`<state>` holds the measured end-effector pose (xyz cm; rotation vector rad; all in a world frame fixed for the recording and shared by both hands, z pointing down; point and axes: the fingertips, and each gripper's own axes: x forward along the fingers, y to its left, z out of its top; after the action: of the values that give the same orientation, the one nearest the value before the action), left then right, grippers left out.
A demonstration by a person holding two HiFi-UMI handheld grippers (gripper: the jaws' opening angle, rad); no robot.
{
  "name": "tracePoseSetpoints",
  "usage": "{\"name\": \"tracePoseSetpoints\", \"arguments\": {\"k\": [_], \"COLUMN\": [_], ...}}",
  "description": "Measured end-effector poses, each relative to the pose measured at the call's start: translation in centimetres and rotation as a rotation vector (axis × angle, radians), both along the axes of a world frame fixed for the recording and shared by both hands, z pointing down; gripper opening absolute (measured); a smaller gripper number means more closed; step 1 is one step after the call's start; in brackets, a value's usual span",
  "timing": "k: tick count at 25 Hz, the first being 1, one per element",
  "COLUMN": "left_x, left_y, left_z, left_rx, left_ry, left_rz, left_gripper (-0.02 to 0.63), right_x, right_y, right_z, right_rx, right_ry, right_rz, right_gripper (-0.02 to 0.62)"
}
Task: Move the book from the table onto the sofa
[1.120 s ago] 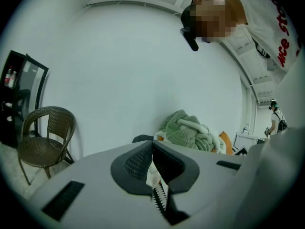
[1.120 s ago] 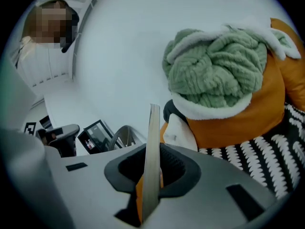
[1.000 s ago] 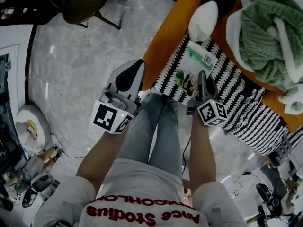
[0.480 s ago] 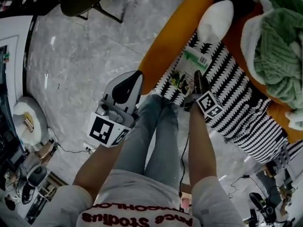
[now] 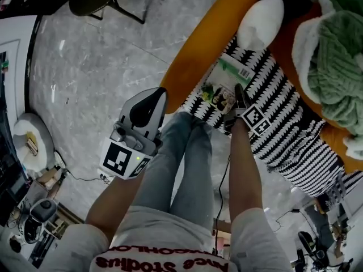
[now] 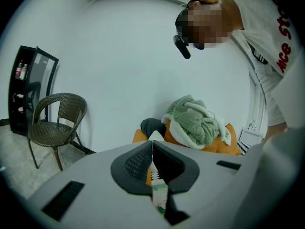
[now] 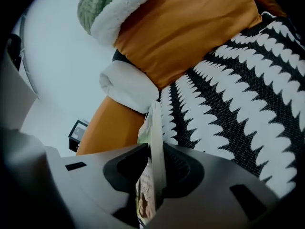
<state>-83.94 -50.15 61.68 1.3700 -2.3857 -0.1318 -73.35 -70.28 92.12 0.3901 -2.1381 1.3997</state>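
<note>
The book [image 5: 224, 83], with a green-and-white cover, lies low over the black-and-white throw [image 5: 283, 115] on the orange sofa [image 5: 198, 44]. My right gripper [image 5: 237, 97] is shut on its near edge. In the right gripper view the book [image 7: 155, 128] stands edge-on between the dark pads of the right gripper [image 7: 155, 165]. Whether the book rests fully on the throw I cannot tell. My left gripper [image 5: 148, 102] hangs left of the sofa over the person's legs. In the left gripper view the left gripper [image 6: 152, 162] is shut with nothing held.
A white cushion [image 5: 260, 21] and a green fluffy blanket [image 5: 340, 67] lie further along the sofa. A wicker chair [image 6: 52, 123] stands on the grey marble floor [image 5: 113, 61] to the left. Cables and gear lie on the floor around the person's feet.
The right gripper has sunk with the book and rolled, bringing the book closer to the patterned throw. The left gripper has dropped lower and stayed shut.
</note>
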Motion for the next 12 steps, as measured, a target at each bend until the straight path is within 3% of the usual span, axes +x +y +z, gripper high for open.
{"name": "tracePoseSetpoints", "arguments": {"k": [5, 9, 11, 12], "left_x": [0.3, 0.4, 0.3, 0.3], "left_y": [-0.2, -0.1, -0.1, -0.1], "left_z": [-0.1, -0.1, -0.2, -0.3], "left_rx": [0.004, -0.003, -0.001, 0.000], "left_ry": [0.005, 0.003, 0.000, -0.001], "left_rz": [0.002, -0.001, -0.004, -0.004], "left_gripper": [0.017, 0.017, 0.017, 0.017], "right_x": [0.7, 1.9, 2.5, 2.7], "right_y": [-0.3, -1.5, -2.5, -3.0], "right_z": [1.4, 1.5, 0.9, 0.4], "right_rx": [0.013, 0.142, 0.187, 0.196], "right_ry": [0.115, 0.238, 0.256, 0.246], "right_rz": [-0.042, -0.085, -0.059, -0.040], "right_gripper": [0.130, 0.143, 0.140, 0.108]}}
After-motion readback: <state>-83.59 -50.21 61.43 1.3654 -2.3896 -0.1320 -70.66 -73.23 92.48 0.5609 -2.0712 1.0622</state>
